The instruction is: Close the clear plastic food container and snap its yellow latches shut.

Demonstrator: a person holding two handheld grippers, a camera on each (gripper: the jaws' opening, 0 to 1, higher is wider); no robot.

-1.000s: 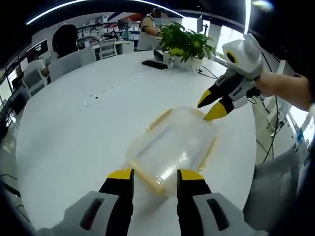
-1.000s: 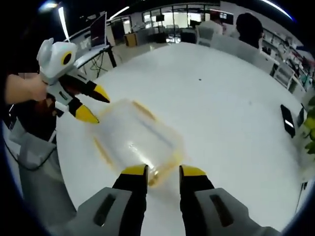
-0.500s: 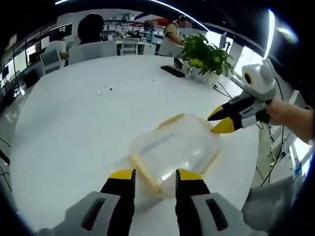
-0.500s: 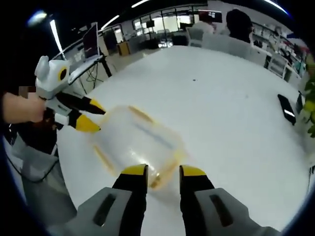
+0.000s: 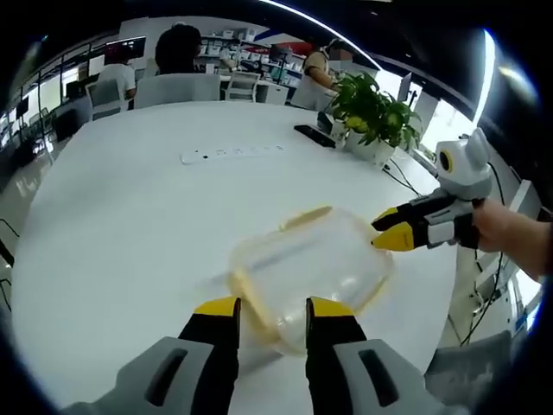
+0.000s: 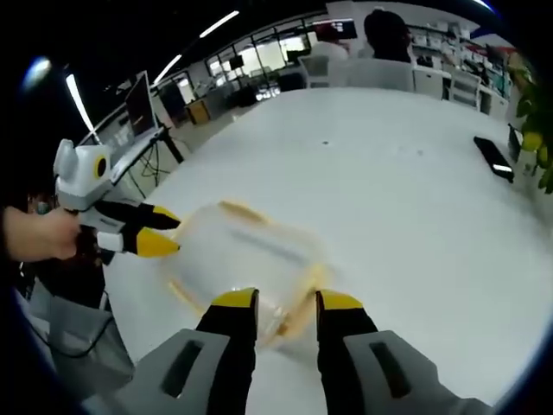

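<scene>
The clear plastic container (image 5: 307, 268) lies flat on the white table (image 5: 121, 225) with its lid on top and yellow latches (image 5: 302, 216) along its rim. My left gripper (image 5: 272, 309) is open, its tips at the container's near end. Opposite it, my right gripper (image 5: 390, 229) comes in from the right, level with the other end. In the right gripper view the same container (image 6: 246, 255) looks blurred. There my right gripper (image 6: 287, 301) stands open at its near end, and the left gripper (image 6: 162, 232), held by a hand, is at the far left end.
A white power strip (image 5: 229, 154), a dark phone (image 5: 315, 136) and a potted plant (image 5: 371, 108) sit on the far side of the table. People sit on chairs (image 5: 177, 86) beyond it. The table's edge runs close behind each gripper.
Both views have shifted with the hands. The right gripper has come lower, down to the level of the container's end. The container stays put and both pairs of jaws keep the same gap.
</scene>
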